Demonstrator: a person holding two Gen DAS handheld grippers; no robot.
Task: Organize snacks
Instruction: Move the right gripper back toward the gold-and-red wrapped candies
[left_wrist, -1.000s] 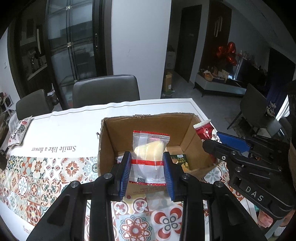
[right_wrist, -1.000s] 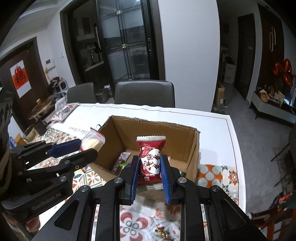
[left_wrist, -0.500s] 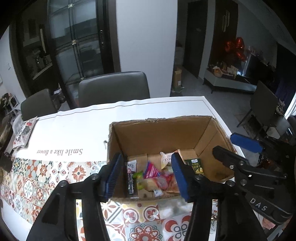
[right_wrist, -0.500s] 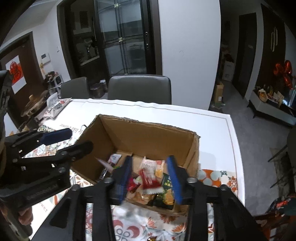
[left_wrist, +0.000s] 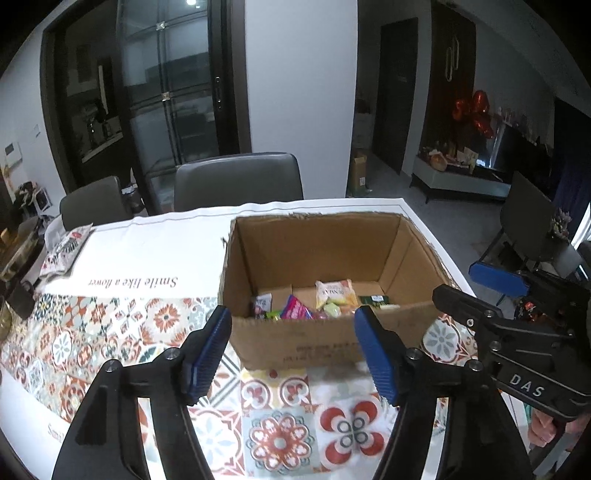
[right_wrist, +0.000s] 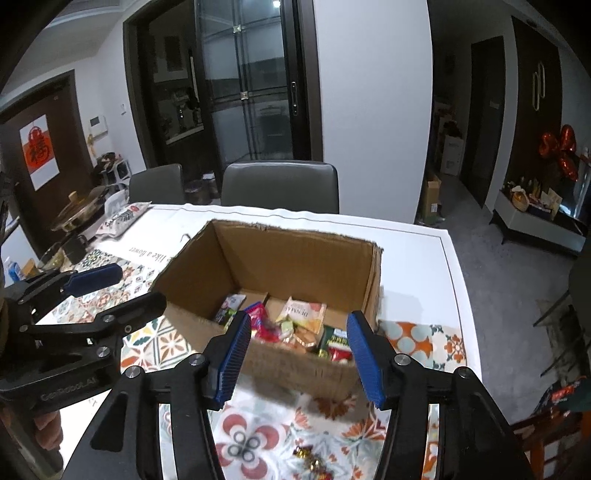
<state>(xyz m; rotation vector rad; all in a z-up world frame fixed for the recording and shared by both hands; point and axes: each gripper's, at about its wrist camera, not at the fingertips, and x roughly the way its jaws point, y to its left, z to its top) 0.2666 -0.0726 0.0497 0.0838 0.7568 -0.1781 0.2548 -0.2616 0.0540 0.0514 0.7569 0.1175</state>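
Note:
An open cardboard box (left_wrist: 303, 343) stands on the patterned tablecloth and holds several snack packets (left_wrist: 334, 293). It also shows in the right wrist view (right_wrist: 295, 251) with the packets (right_wrist: 303, 321) on its floor. My left gripper (left_wrist: 293, 347) is open and empty, just in front of the box's near wall. My right gripper (right_wrist: 297, 356) is open and empty, above the box's near edge. Each gripper shows in the other's view, the right one (left_wrist: 491, 291) and the left one (right_wrist: 110, 291).
A small wrapped candy (right_wrist: 312, 458) lies on the cloth near me. A snack bag (left_wrist: 64, 245) lies at the table's far left by a pot (right_wrist: 79, 212). Grey chairs (left_wrist: 238, 181) stand behind the table. The table's right edge (right_wrist: 456, 280) is close to the box.
Both grippers opened and let their packets drop into the box: the left a clear bag with yellow contents, the right a red packet. Both have since pulled back toward me.

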